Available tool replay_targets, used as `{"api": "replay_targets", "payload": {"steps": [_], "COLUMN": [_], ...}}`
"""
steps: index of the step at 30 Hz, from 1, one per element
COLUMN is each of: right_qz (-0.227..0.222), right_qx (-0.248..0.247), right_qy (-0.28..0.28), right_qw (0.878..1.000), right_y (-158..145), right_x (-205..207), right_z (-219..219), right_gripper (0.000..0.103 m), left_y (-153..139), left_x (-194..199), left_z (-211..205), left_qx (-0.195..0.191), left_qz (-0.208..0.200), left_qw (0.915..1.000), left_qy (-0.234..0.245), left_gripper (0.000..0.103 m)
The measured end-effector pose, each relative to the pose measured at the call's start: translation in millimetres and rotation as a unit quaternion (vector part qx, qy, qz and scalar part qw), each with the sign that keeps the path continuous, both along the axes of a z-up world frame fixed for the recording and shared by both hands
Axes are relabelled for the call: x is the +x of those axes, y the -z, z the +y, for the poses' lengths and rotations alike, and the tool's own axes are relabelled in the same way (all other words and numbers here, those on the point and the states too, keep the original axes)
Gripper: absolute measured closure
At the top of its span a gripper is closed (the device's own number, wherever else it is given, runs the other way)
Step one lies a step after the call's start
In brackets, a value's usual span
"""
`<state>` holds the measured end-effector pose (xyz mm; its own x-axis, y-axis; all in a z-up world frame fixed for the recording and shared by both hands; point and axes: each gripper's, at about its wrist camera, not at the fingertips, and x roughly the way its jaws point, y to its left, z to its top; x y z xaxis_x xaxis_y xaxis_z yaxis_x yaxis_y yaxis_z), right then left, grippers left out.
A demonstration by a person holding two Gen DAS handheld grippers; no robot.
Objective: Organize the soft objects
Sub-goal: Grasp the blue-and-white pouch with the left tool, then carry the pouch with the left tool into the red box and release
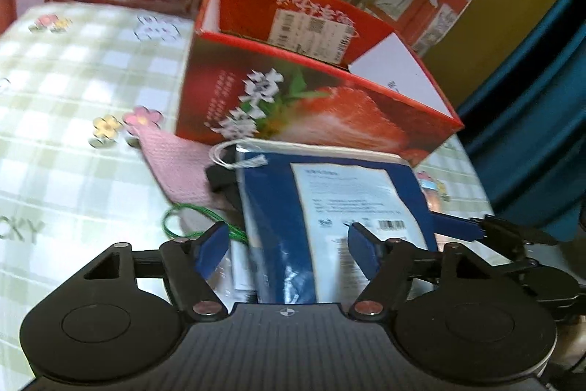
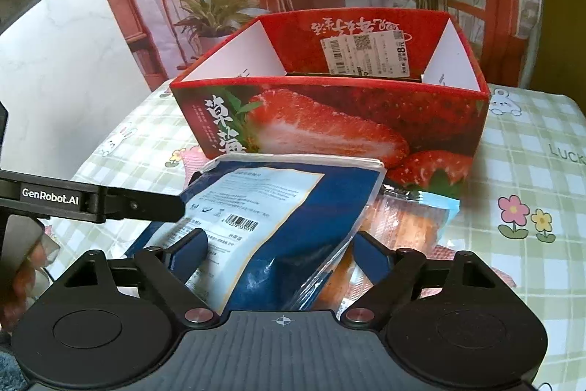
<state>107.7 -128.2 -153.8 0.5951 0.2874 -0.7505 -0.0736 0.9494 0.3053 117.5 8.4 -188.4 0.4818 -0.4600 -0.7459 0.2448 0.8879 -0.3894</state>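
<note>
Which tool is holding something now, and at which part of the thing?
Neither clearly: both the left tool and right tool have open fingers straddling the near end of the blue bag; contact cannot be told.

On your table (image 2: 531,141), the open box (image 2: 329,120) sits at twelve o'clock. Just before it lies the packet (image 2: 293,207), overlapping a second packet (image 2: 406,226) at two o'clock. A cloth (image 1: 175,163) lies at ten o'clock, partly under the packet.
</note>
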Motion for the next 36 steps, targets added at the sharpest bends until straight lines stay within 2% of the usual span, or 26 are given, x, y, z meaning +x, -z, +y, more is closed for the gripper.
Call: {"api": "replay_targets", "payload": {"steps": [3,7,13,18,21,27,36], "right_qz": [-0.002,-0.003,-0.007,-0.027,-0.04,-0.074,-0.116], "right_qx": [0.001,0.001,-0.001,-0.012,-0.014,-0.008,-0.016], "right_qy": [-0.008,-0.017,-0.03,-0.051,-0.055,-0.056,-0.051], "right_qw": [1.0,1.0,1.0,0.998,0.998,0.996,0.992], "right_y": [-1.6,-1.2,-3.7,-14.9,-23.9,-47.1,-78.9], "right_x": [0.0,1.2,3.2,4.3,5.8,12.0,33.4], "right_z": [1.3,3.5,4.9,7.6,6.0,-2.9,-11.8], "right_gripper": [0.025,0.029,0.033,0.046,0.047,0.05,0.051], "left_y": [5.9,13.3,8.1,-9.1,-24.5,-54.6,-87.9], "left_x": [3.2,7.2,6.8,4.2,2.8,6.3,18.5], "left_z": [-4.1,-4.1,-1.1,0.7,3.7,0.6,-8.8], "left_qx": [-0.012,-0.034,-0.047,-0.048,-0.059,-0.058,-0.067], "left_qz": [0.012,0.026,0.024,-0.006,-0.033,-0.083,-0.13], "left_qw": [0.9998,0.9991,0.9986,0.9988,0.9976,0.9944,0.9884], "left_qy": [0.008,0.004,0.006,0.01,0.014,0.028,0.041], "left_gripper": [0.037,0.037,0.04,0.04,0.04,0.04,0.04]}}
